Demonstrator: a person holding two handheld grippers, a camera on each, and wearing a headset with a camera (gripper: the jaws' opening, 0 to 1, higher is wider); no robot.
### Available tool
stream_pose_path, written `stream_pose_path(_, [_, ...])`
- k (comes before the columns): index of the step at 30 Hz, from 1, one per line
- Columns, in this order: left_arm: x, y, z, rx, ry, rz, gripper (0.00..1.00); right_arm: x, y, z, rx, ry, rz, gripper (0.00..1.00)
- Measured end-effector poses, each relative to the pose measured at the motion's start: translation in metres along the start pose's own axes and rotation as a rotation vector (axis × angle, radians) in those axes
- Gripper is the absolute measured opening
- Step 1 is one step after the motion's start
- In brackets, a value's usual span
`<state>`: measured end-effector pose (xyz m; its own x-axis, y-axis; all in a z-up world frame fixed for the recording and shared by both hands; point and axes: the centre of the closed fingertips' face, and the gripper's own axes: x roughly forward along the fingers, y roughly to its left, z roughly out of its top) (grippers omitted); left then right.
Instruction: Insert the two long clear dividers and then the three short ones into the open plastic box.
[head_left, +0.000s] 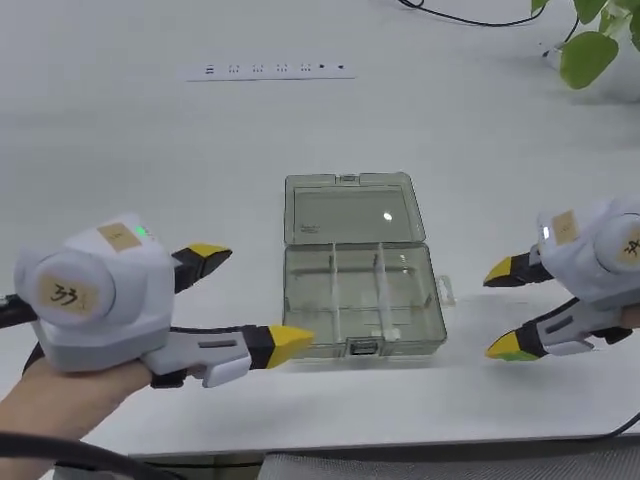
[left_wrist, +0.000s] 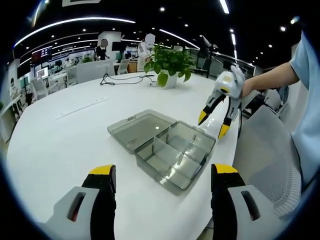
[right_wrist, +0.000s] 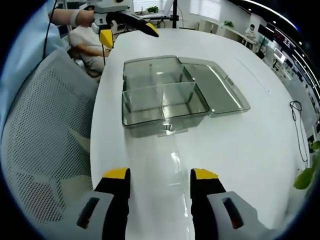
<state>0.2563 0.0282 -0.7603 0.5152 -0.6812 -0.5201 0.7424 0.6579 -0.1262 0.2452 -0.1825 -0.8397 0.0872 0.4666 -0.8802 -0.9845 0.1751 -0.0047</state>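
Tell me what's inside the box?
Clear dividers stand inside the box, splitting it into sections that look empty. In the head view, a tip of the left gripper covers its front left corner.

An open-plan office: a broad white table (left_wrist: 60, 135) spreads ahead of the left gripper (left_wrist: 163, 170), a potted plant (left_wrist: 170, 62) and black cable (left_wrist: 117, 80) at its far edge (ceiling strip lights (left_wrist: 75, 21) curve overhead); a grey mesh chair (right_wrist: 45, 150) stands left of the right gripper (right_wrist: 160, 173).
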Motion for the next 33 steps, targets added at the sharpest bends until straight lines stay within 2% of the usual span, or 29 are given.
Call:
stream_pose_path(4, [0.000, 0.001, 0.001, 0.002, 0.002, -0.005, 0.78, 0.003, -0.004, -0.006, 0.006, 0.024, 0.011, 0.47])
stream_pose_path(10, [0.000, 0.002, 0.002, 0.004, 0.004, -0.016, 0.78, 0.007, -0.001, -0.008, -0.013, 0.068, 0.018, 0.44])
stream_pose_path(13, [0.000, 0.002, 0.001, 0.006, 0.007, -0.021, 0.78, 0.010, 0.000, -0.010, -0.018, 0.070, 0.027, 0.44])
stream_pose_path(21, [0.001, 0.007, 0.002, 0.012, 0.006, -0.033, 0.78, 0.010, -0.003, -0.009, -0.042, 0.091, 0.010, 0.41])
stream_pose_path(24, [0.001, 0.007, 0.003, 0.015, 0.003, -0.039, 0.78, 0.009, -0.003, -0.008, -0.032, 0.088, 0.004, 0.33])
stream_pose_path(33, [0.002, 0.006, 0.005, 0.017, -0.001, -0.048, 0.77, 0.010, -0.004, -0.007, 0.005, 0.089, -0.021, 0.32])
